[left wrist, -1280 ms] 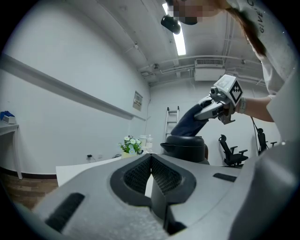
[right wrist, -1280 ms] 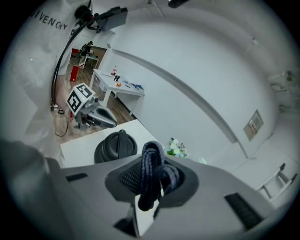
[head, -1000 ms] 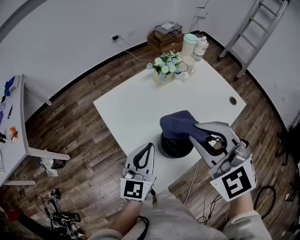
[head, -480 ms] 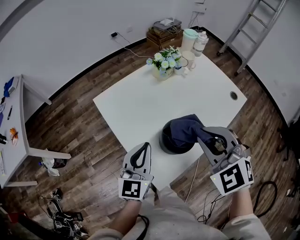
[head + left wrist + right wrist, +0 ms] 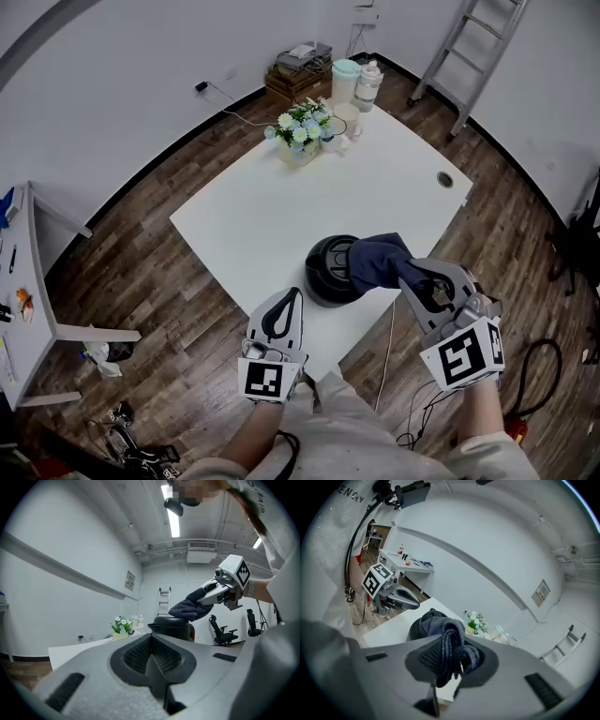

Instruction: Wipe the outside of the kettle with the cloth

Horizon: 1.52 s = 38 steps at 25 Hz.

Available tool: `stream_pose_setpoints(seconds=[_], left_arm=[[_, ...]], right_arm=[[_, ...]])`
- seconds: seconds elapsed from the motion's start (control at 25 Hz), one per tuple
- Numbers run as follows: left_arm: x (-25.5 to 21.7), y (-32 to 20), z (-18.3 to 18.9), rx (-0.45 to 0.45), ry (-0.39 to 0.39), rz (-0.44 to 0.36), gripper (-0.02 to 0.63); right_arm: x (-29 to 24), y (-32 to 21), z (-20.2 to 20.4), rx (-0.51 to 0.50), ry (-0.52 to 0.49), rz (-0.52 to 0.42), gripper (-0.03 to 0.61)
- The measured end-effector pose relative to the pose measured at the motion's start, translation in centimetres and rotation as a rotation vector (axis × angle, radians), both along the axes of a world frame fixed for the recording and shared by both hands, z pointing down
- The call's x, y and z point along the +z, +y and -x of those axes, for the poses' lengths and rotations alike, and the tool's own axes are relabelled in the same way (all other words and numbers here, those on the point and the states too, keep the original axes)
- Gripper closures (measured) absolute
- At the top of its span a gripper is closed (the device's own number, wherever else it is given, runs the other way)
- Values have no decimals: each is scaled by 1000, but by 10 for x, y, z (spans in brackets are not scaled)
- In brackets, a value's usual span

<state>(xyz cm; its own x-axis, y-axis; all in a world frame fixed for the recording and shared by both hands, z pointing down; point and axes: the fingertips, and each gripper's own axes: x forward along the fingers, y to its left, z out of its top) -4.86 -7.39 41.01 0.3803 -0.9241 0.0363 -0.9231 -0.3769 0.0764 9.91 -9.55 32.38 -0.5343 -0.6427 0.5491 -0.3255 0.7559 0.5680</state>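
— Where is your open room?
— Your left gripper (image 5: 290, 294) hangs at the white table's (image 5: 253, 216) near edge, jaws pressed together on nothing. Bare tabletop runs beyond it to the flowers (image 5: 300, 131).
— And the kettle (image 5: 328, 270)?
— It stands upright beside that edge. Only your left gripper view shows its spout (image 5: 151, 626), pointing left. Your right gripper (image 5: 417, 278) pinches the dark blue cloth (image 5: 378, 261) against the kettle's top.
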Motion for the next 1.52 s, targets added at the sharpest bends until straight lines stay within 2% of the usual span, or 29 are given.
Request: stream_pose_setpoints(seconds=[0.16,0.32,0.44,0.52,0.6,0.76,0.92,1.28,1.52], left_arm=[[-6,5,-10,40,14,-8,606],[-1,13,-18,95,-43,-8,606],[-5,23,-24,122,-31,-17,606],[-7,30,-20,121,-46,-42,606],[-13,39,-19,131,-25,-72,606],[-14,53,-15,155,-7,-76,606],[-8,66,-7,162,-13,-55,606],[12,89,2,174,3,0,606],[11,94,4,168,23,2,606]], right_arm=[[-17,6,-13,92,-73,-54,526],[-37,22,-23,181,-200,-100,526],[-38,46,-20,199,-319,-49,526],[-25,62,-17,215,-370,11,526],[-7,78,-12,235,-401,69,526],[32,104,5,255,-406,162,526],[65,122,22,247,-401,215,526],[100,143,40,276,-428,313,528],[105,149,41,281,-428,329,526]])
